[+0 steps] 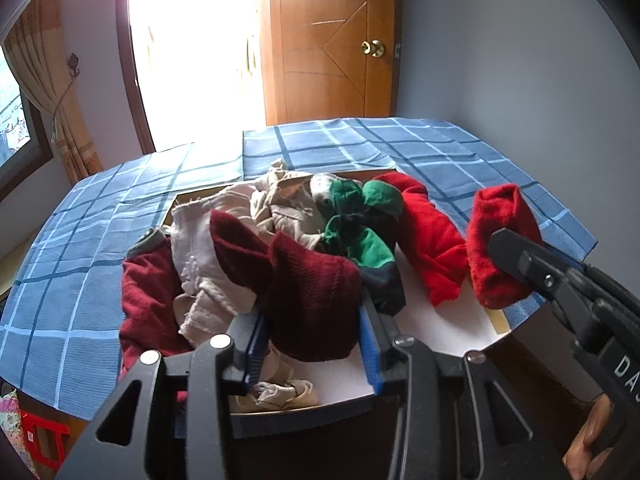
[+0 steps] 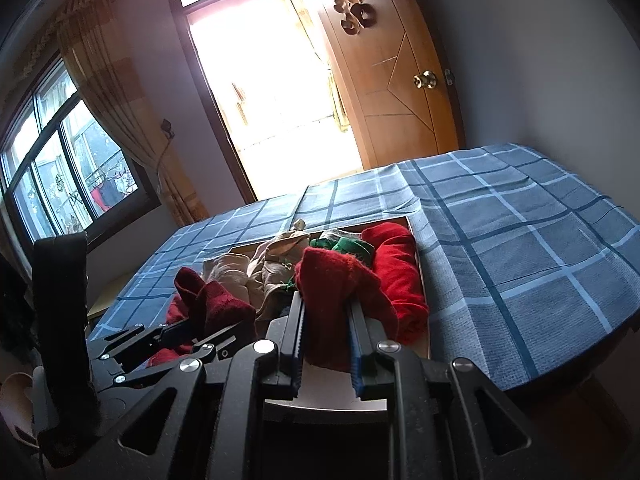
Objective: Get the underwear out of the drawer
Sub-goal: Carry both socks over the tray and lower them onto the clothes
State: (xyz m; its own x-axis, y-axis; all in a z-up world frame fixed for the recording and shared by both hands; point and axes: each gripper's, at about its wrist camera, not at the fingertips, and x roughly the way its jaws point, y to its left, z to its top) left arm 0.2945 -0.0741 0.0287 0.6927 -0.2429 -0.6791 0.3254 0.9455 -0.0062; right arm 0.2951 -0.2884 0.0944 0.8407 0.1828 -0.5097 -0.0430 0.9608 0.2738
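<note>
An open drawer with a white bottom holds a heap of beige, green, red and maroon garments. My left gripper is shut on a dark maroon garment, which bulges up between its blue pads above the drawer's near edge. My right gripper comes in from the right, shut on a bright red garment lifted over the drawer's right side. In the right wrist view that red garment fills the shut right gripper. The left gripper shows at the left with the maroon garment.
A blue checked cloth covers the surface around the drawer. Inside the drawer lie a second red garment, green pieces and beige pieces. A wooden door and a bright doorway stand behind, with a curtained window at the left.
</note>
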